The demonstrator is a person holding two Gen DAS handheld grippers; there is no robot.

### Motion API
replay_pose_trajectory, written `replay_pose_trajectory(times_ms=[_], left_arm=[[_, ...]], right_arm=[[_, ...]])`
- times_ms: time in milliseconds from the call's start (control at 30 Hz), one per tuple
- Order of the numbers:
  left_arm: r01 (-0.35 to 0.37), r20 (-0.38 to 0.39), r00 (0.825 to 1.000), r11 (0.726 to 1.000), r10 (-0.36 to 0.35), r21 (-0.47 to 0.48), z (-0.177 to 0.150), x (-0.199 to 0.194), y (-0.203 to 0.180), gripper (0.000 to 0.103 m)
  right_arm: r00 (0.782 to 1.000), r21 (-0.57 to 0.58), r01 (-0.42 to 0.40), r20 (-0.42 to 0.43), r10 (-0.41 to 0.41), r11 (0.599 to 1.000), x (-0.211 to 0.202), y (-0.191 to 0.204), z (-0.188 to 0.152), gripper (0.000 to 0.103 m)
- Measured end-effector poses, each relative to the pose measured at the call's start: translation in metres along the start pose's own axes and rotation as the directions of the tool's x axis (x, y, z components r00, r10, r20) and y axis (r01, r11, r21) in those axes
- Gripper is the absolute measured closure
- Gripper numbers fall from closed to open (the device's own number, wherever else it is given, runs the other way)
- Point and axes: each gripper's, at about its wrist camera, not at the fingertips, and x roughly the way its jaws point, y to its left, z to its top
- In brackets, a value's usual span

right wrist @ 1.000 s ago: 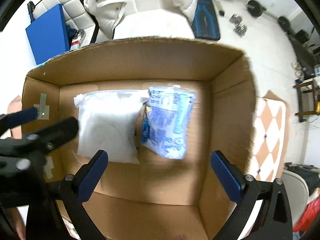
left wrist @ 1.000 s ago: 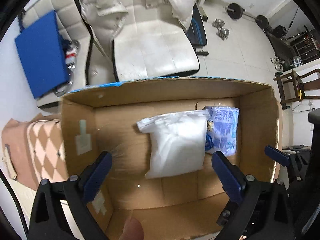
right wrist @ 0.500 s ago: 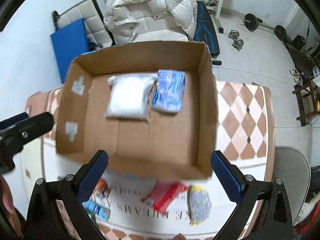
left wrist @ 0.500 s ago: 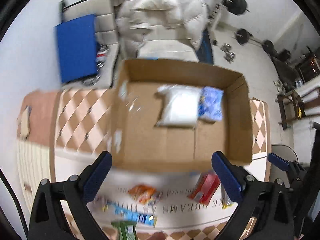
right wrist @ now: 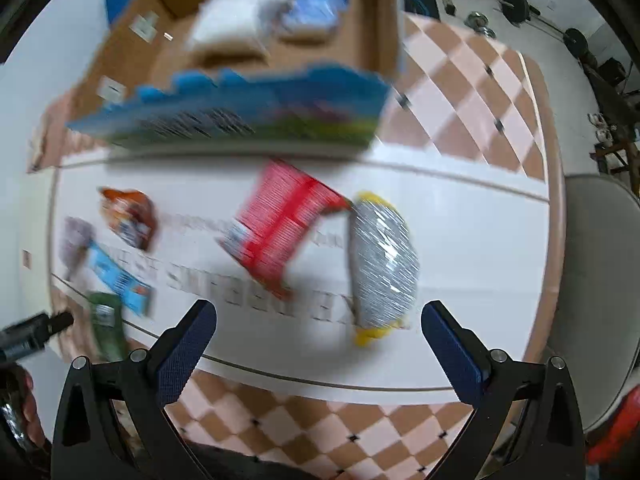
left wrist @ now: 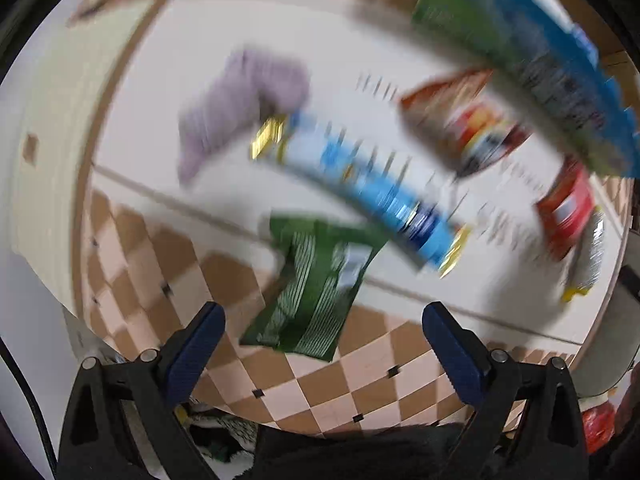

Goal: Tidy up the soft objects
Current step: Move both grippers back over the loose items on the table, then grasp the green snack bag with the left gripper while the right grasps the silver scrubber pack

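While both grippers hover, left gripper [left wrist: 323,316] and right gripper [right wrist: 319,314] fingers gape wide, empty

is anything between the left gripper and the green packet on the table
Nothing visible. The left gripper is open and empty, and the green packet lies flat on the table just ahead of its fingers.

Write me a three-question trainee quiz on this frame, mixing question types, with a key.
1. True or false: the left gripper is shut on the green packet.
2. Which lies inside the cardboard box? A) white bag B) red packet C) silver packet
3. Fill in: the right gripper is ____.

Key: 1 false, its jaws stand apart and empty; 2 A; 3 open.
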Motion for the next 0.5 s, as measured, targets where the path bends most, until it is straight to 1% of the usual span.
replay_pose_trajectory(times_ms=[67, 200, 333, 433, 500], left_arm=[[0.013, -0.029, 0.999, 1.000, -0.013, -0.007, -0.008, 0.020, 0.002, 0.002], [0.013, -0.067, 0.998, 1.000, -0.013, -0.004, -0.016, 0.051, -0.004, 0.002], [-0.039, -0.061, 0.997, 0.999, 0.040, 0.018, -0.018, 0.064, -0.014, 0.002], [-0.060, -0.052, 0.997, 0.998, 0.062, 0.031, -0.020, 0.067, -0.018, 0.002], [-0.088, -0.050, 0.995, 0.995, 0.090, 0.037, -0.018, 0.067, -0.020, 0.012]], right_arm=[[1.000, 0.008, 0.016, -0.016, -0.016, 1.000, 0.011, -0.010, -0.002, 0.000], [0.997, 0.015, 0.056, -0.057, -0.055, 0.998, 0.037, -0.026, 0.000, 0.000], [0.992, 0.020, 0.070, -0.105, -0.067, 0.997, 0.061, -0.036, 0.002, 0.000], [0.988, 0.035, 0.071, -0.138, -0.066, 0.997, 0.078, -0.043, 0.003, 0.000], [0.987, 0.054, 0.062, -0.153, -0.053, 0.997, 0.088, -0.048, 0.003, 0.000]])
